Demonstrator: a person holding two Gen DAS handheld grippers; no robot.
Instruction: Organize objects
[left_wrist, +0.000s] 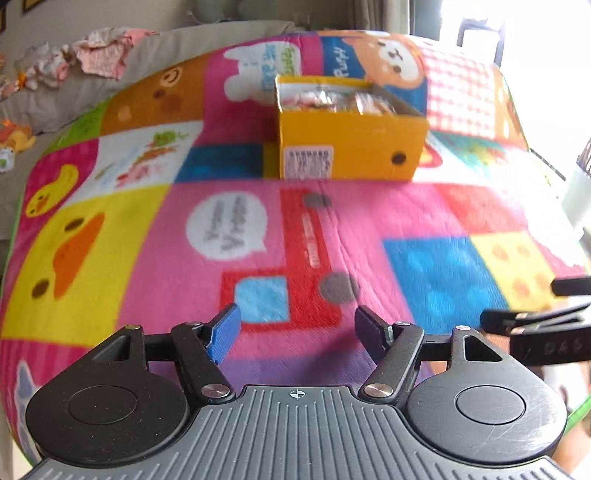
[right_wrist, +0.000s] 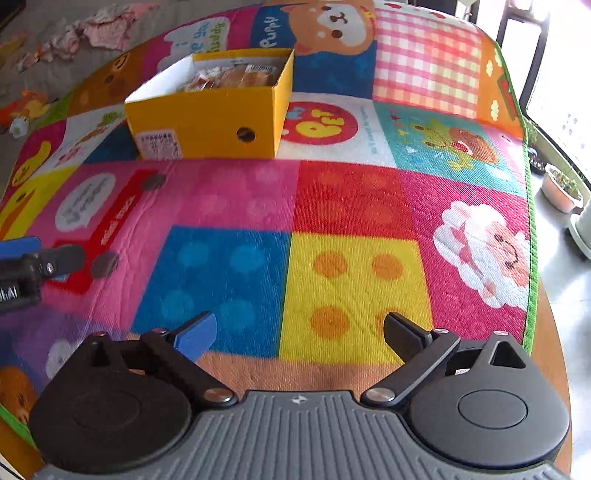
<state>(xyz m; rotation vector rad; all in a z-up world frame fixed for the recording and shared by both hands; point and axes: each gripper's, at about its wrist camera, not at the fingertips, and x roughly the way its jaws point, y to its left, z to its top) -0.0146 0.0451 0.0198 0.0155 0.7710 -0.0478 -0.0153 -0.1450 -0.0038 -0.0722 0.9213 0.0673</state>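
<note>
Grippers both empty. Left gripper (left_wrist: 297, 328) has its jaws parted partway with nothing between them, hanging over the pink part of the patchwork blanket (left_wrist: 369, 221). Right gripper (right_wrist: 299, 332) is spread wide, also holding nothing, above the blue and yellow dotted squares. Yellow cardboard box (left_wrist: 351, 147) sits further back on the blanket, well apart from both, top uncovered, with wrapped snack packets (right_wrist: 236, 79) inside. Crumpled pink cloth (left_wrist: 103, 55) lies off the blanket, far left.
</note>
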